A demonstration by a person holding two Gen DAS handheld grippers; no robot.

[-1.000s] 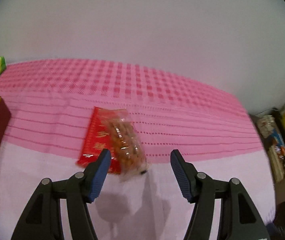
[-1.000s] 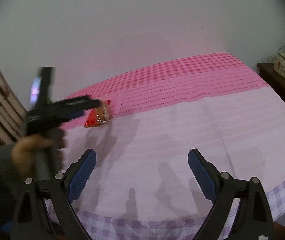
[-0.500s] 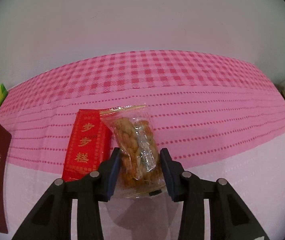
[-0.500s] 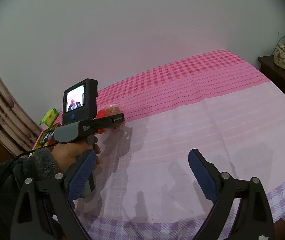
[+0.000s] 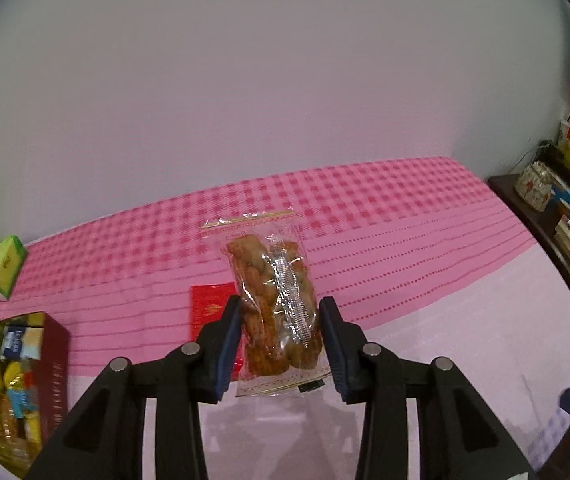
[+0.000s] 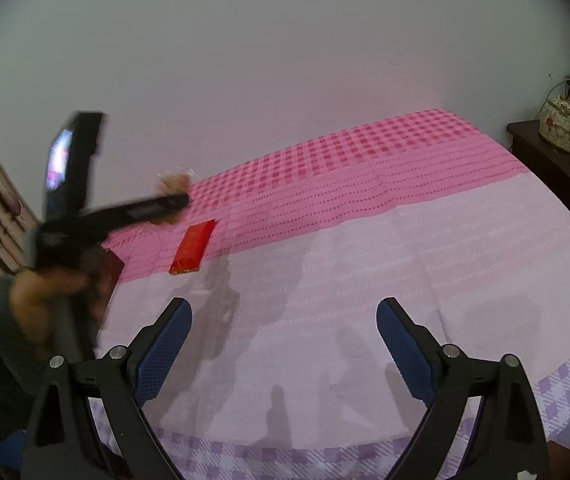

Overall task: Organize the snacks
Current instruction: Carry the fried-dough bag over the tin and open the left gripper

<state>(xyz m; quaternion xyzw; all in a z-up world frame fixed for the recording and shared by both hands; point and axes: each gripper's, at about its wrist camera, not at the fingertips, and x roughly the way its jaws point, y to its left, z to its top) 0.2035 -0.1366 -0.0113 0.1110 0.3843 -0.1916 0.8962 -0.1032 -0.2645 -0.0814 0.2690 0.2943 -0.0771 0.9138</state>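
Note:
My left gripper (image 5: 281, 336) is shut on a clear bag of brown fried snacks (image 5: 273, 292) and holds it above the pink cloth. A flat red packet (image 5: 209, 306) lies on the cloth below it; it also shows in the right wrist view (image 6: 193, 246). An open dark red box (image 5: 25, 380) holding several wrapped snacks stands at the left. My right gripper (image 6: 285, 340) is open and empty over the pale front part of the cloth. In the right wrist view the left gripper (image 6: 173, 202) appears blurred, with the bag (image 6: 175, 180) raised.
A green box (image 5: 5, 266) lies at the far left near the wall. A dark side table (image 6: 557, 160) with a patterned pot (image 6: 559, 126) and books stands at the right. The cloth's front edge (image 6: 325, 454) is purple-checked.
My left gripper closed on the snack bag, then lifted it off the cloth away from the red packet. My right gripper has stayed open and nearly still.

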